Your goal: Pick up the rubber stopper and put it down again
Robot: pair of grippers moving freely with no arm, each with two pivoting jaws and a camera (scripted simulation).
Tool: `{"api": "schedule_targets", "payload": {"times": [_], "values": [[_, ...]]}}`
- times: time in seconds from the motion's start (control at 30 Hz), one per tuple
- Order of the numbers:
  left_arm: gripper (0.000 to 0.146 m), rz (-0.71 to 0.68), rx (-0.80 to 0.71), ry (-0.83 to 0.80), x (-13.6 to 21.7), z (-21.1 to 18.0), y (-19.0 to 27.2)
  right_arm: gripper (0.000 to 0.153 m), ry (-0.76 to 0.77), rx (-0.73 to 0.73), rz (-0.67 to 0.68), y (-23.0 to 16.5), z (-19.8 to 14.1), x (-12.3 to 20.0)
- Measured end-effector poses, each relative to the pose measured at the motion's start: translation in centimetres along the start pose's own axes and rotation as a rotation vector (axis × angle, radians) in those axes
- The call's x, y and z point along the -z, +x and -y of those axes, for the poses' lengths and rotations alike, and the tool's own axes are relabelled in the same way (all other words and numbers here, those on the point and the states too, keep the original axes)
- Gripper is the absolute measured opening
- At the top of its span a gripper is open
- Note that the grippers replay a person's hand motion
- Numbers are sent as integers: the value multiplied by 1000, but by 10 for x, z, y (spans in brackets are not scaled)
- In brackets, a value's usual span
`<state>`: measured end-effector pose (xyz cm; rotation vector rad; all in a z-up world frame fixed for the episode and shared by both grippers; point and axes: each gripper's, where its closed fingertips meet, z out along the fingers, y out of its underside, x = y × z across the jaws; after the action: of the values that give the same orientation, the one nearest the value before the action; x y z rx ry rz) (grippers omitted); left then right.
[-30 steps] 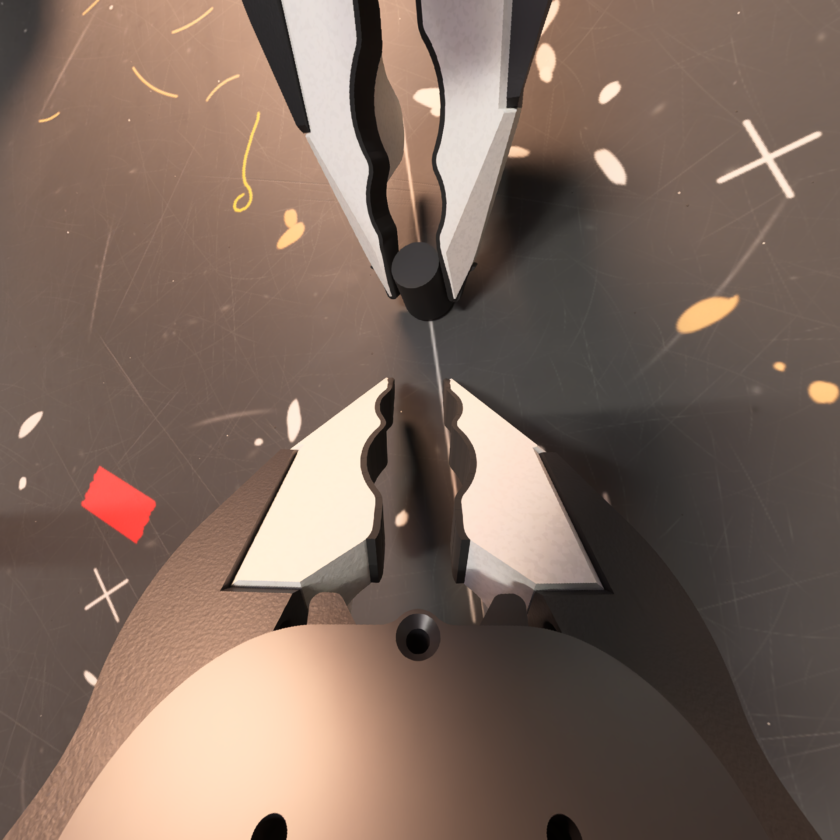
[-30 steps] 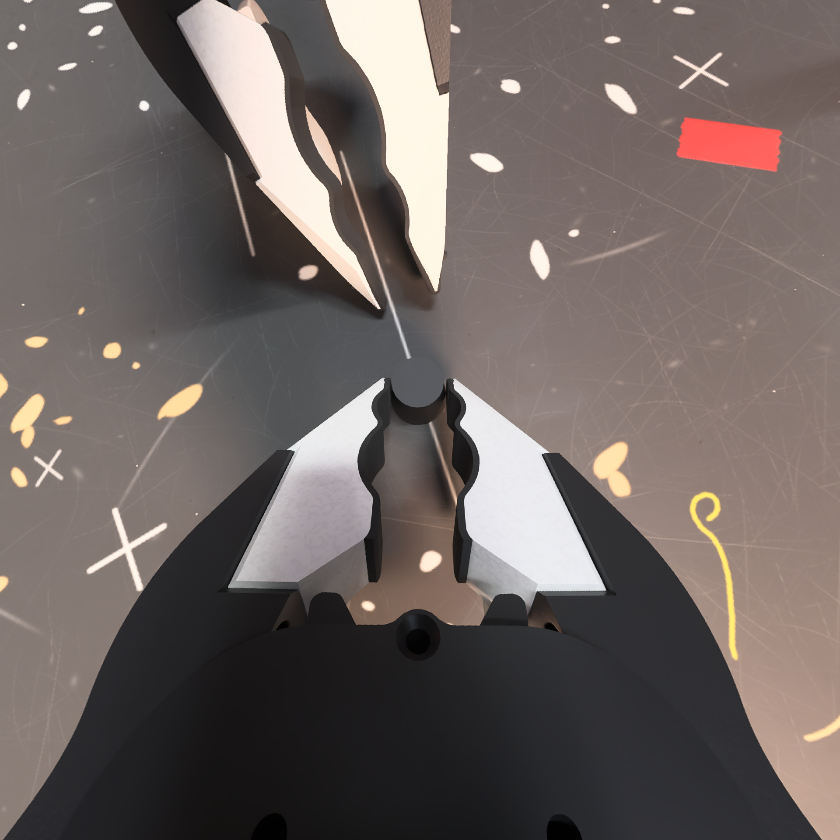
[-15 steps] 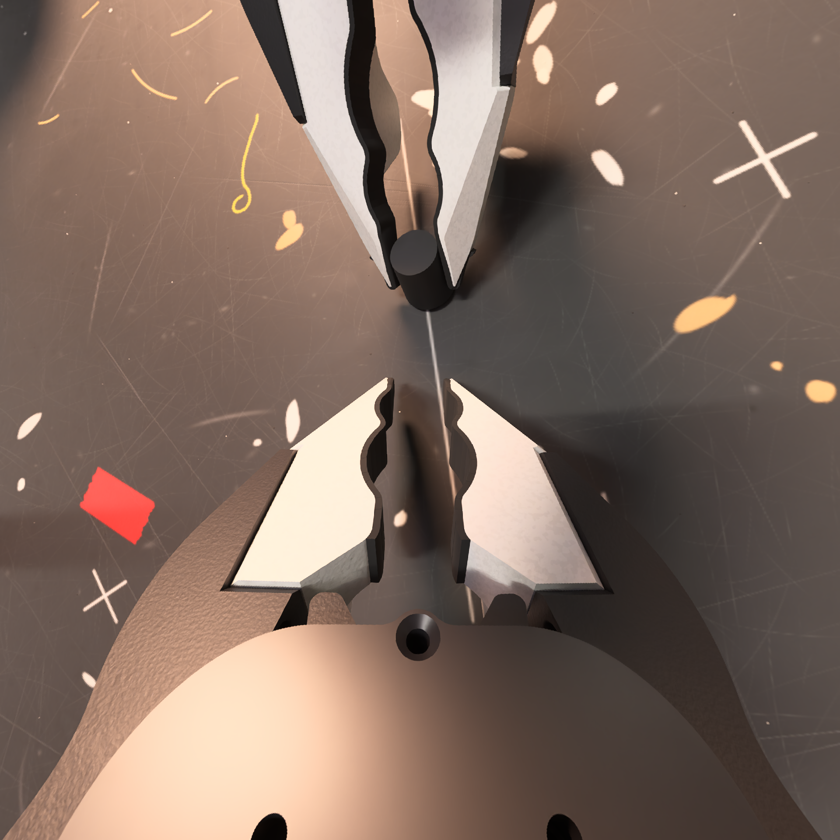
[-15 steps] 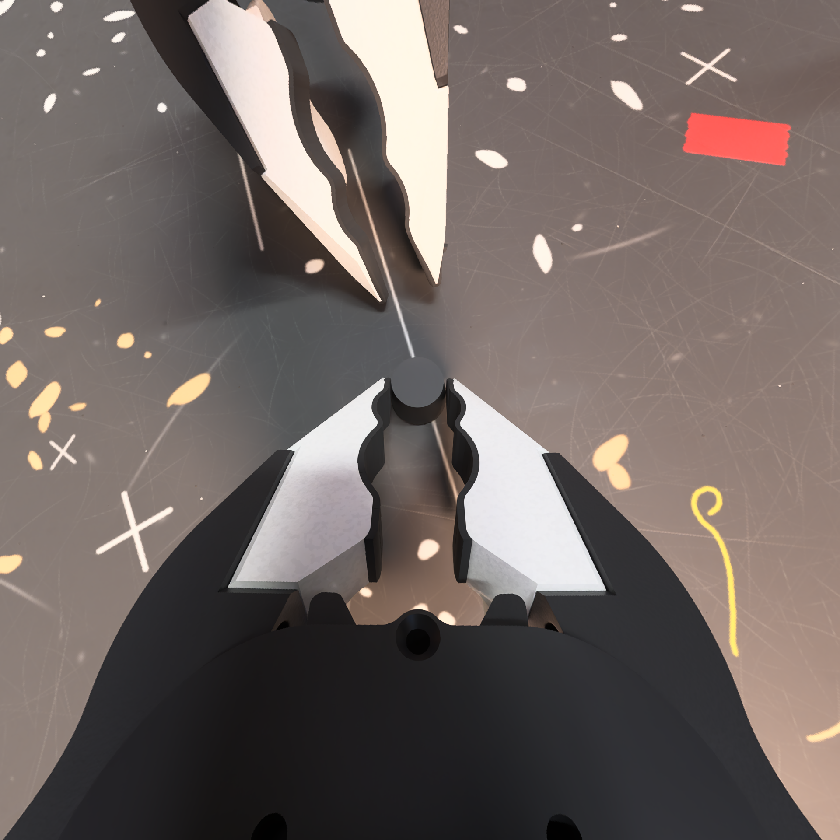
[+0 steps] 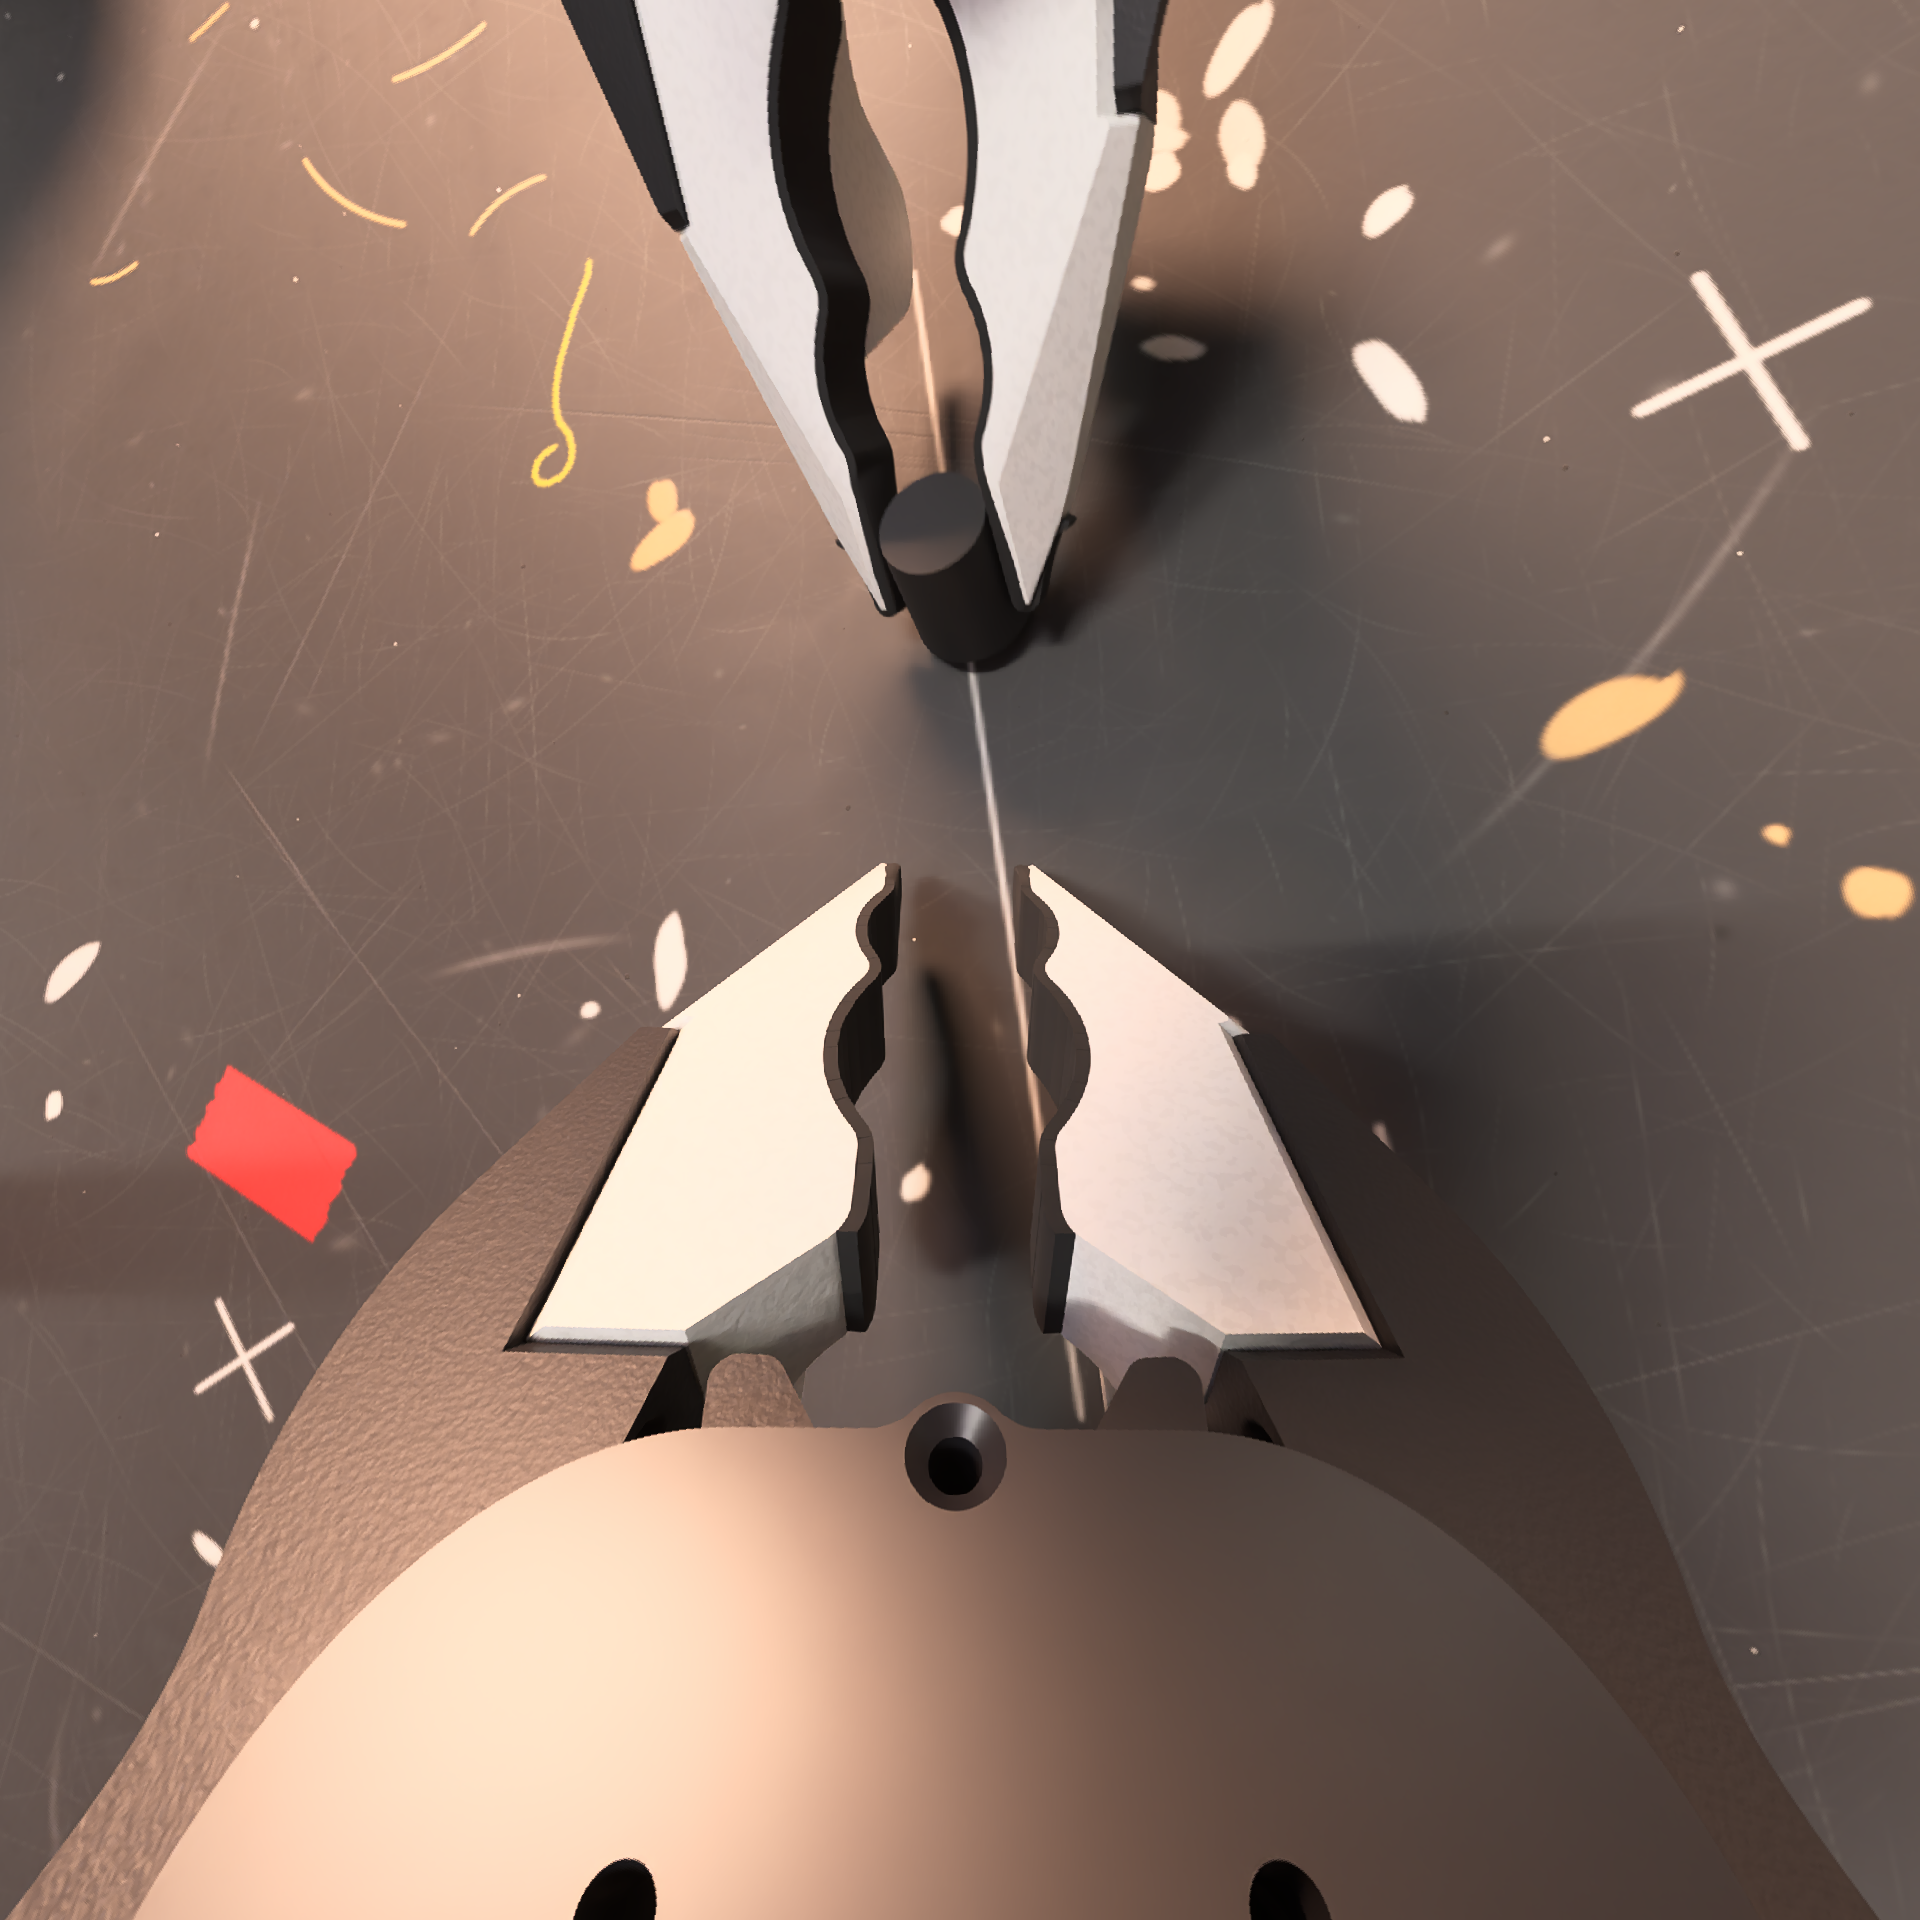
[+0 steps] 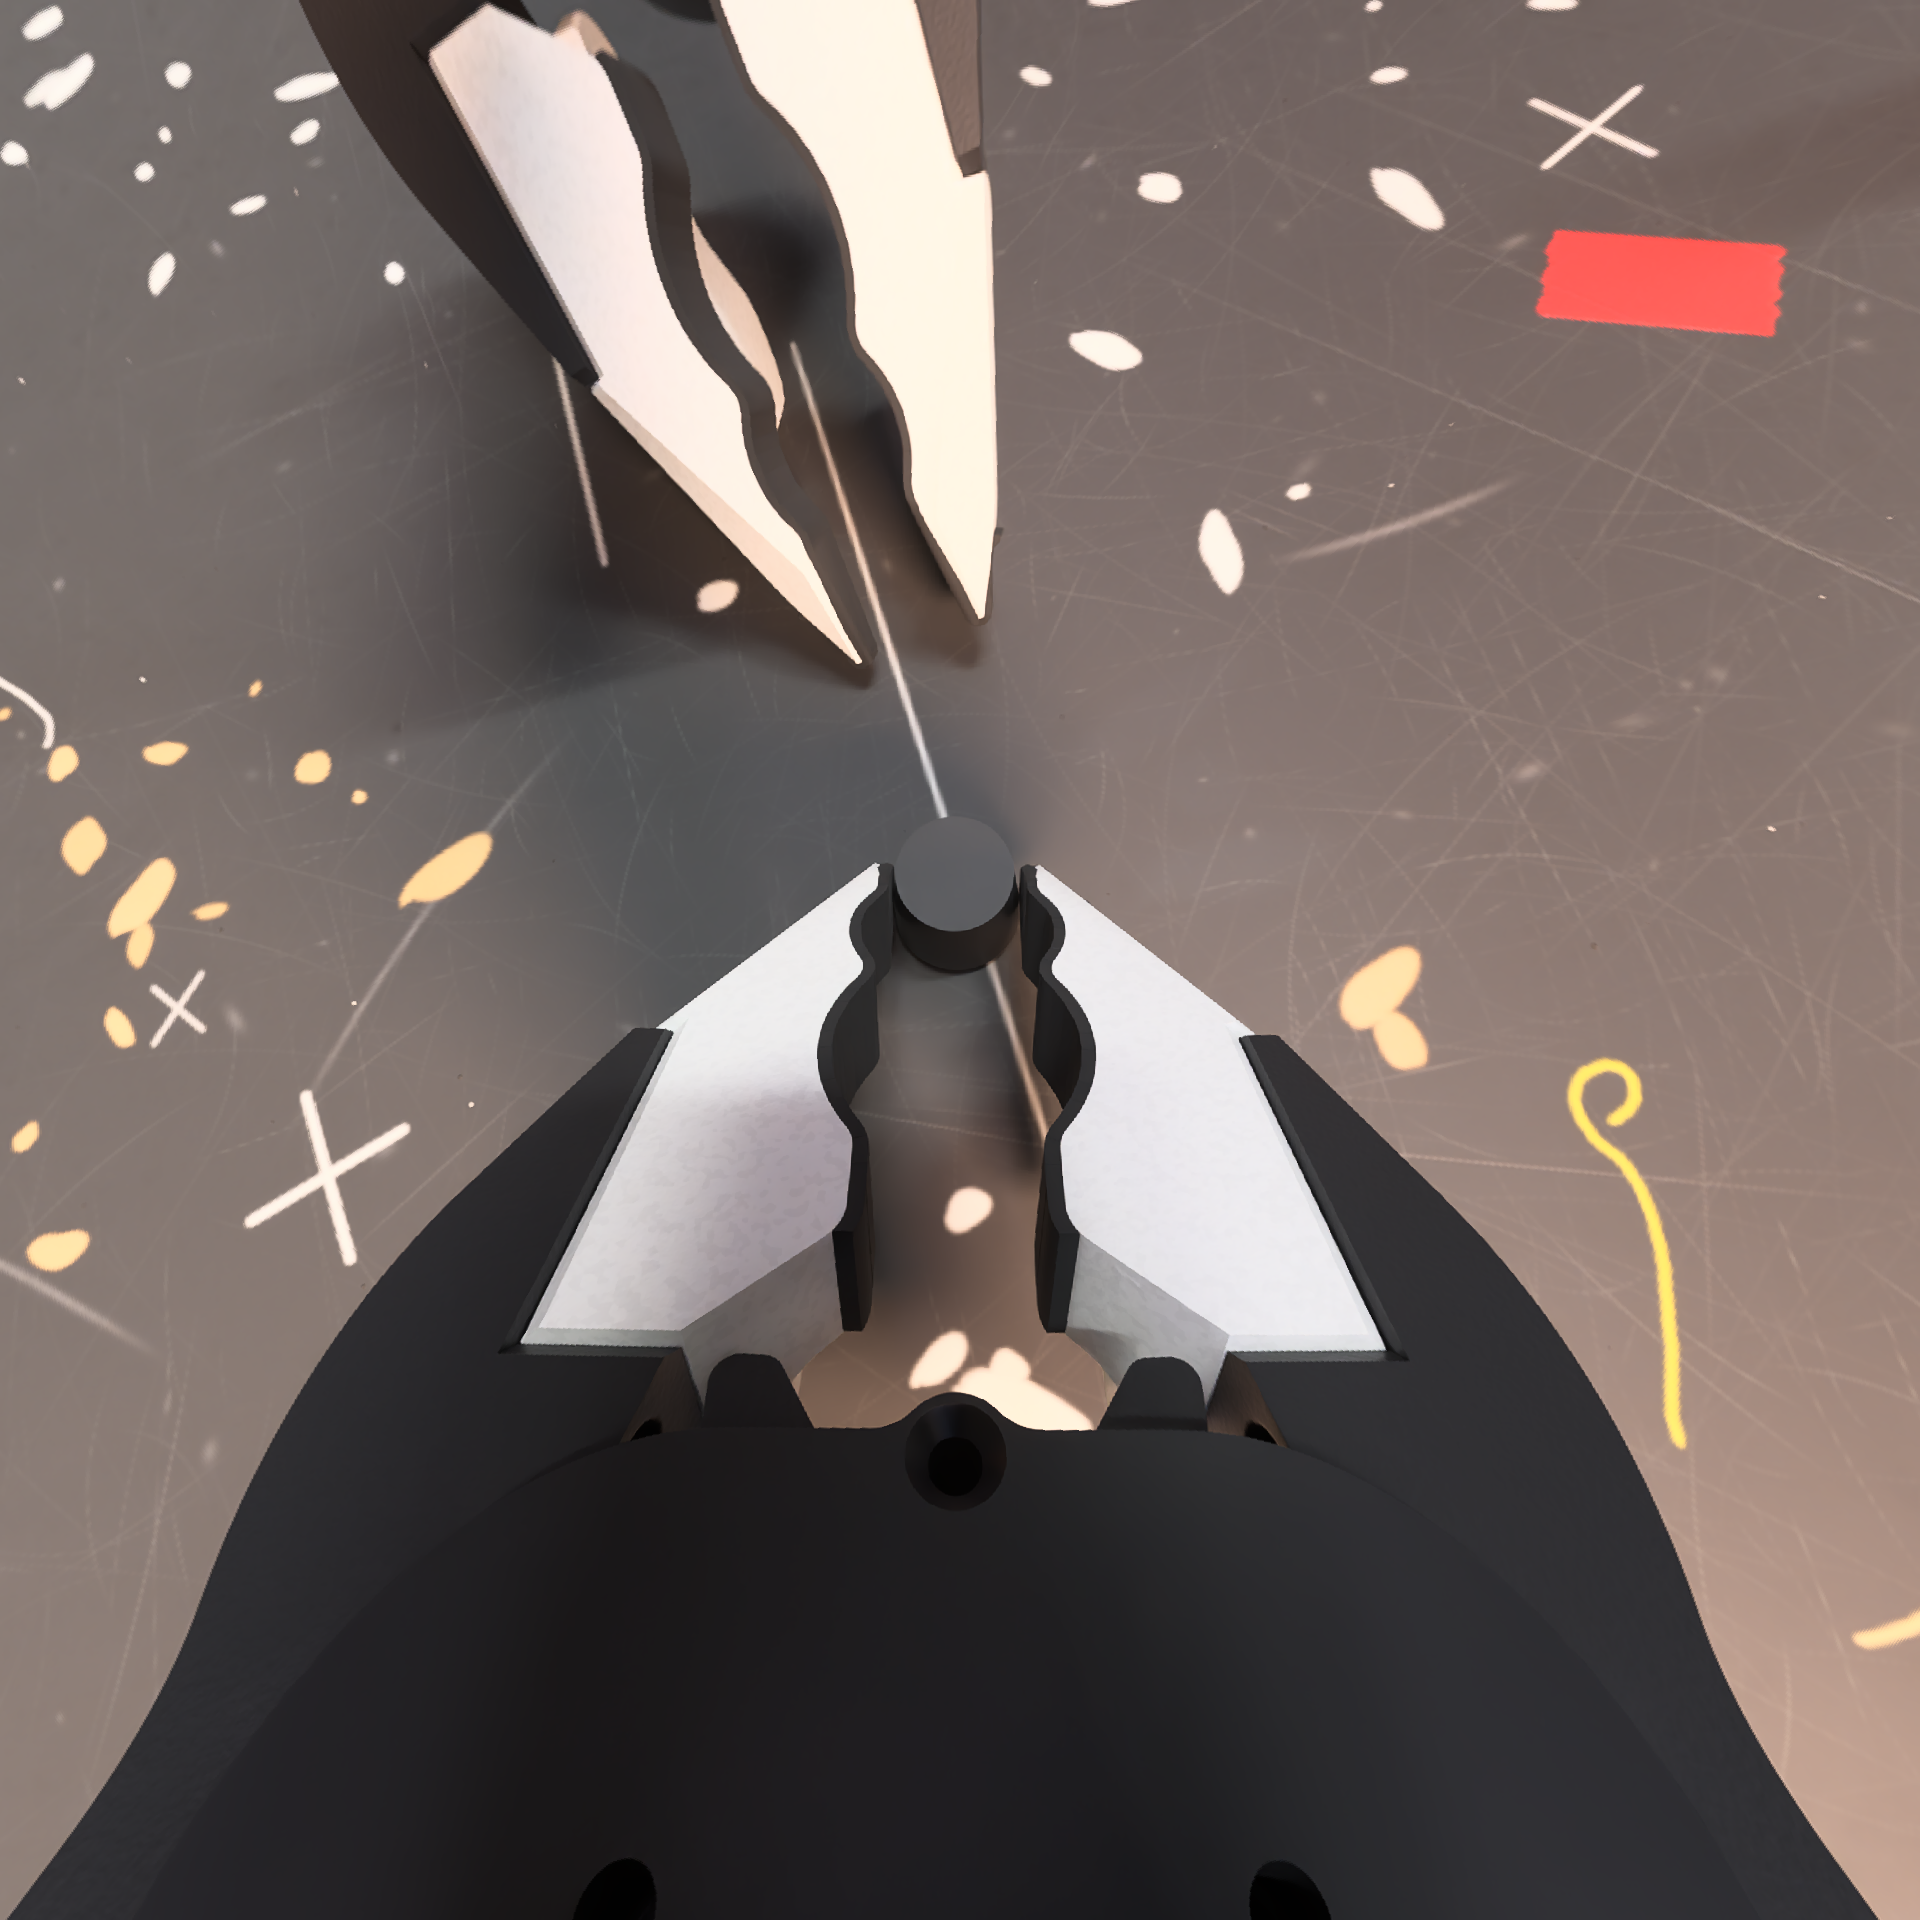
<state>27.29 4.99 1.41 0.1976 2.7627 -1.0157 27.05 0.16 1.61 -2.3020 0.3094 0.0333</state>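
The rubber stopper [image 6: 954, 883] is a small dark cylinder, held upright between the fingertips of my black right gripper [image 6: 951, 868], which is shut on it. In the left wrist view the stopper [image 5: 935, 530] sits between the right gripper's [image 5: 956, 605] white pads, at or just above the table; I cannot tell if it touches. My tan left gripper [image 5: 961, 873] is open and empty, facing the stopper from a short way off. It also shows in the right wrist view [image 6: 916, 636], beyond the stopper.
The dark scratched tabletop [image 5: 1455, 1039] carries cream and orange paint flecks, white crosses [image 5: 1756, 364], a yellow squiggle [image 6: 1642, 1247] and a flat red tape patch [image 5: 272, 1153], also in the right wrist view [image 6: 1662, 283]. A thin pale line [image 5: 992, 790] runs between the grippers.
My right gripper, still shut on the stopper, has drawn a little farther from the left gripper and seems slightly raised. The left gripper has not moved.
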Motion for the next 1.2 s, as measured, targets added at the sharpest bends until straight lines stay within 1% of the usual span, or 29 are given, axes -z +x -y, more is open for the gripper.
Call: {"api": "schedule_targets", "payload": {"times": [0.1, 0.67, 0.77, 0.8, 0.93, 1.2], "values": [[21, 1, -2, -1, 0, 0, 0, 24, -20, 19, 2, -2, -1, -4], [21, 3, -4, -2, 0, 0, -1, 24, -12, 47, -8, -3, 0, -6], [21, 3, -3, -1, 0, 0, -1, 43, -11, 54, -5, -4, 0, -6], [21, 3, -4, -1, 0, 0, -1, 45, -11, 56, -4, -4, 0, -6], [21, 3, -3, -1, 0, 0, -1, 48, -11, 65, 0, -5, -1, -6], [21, 2, 1, 1, 0, 0, -1, 49, -9, 81, -3, -5, -1, -7]]}}
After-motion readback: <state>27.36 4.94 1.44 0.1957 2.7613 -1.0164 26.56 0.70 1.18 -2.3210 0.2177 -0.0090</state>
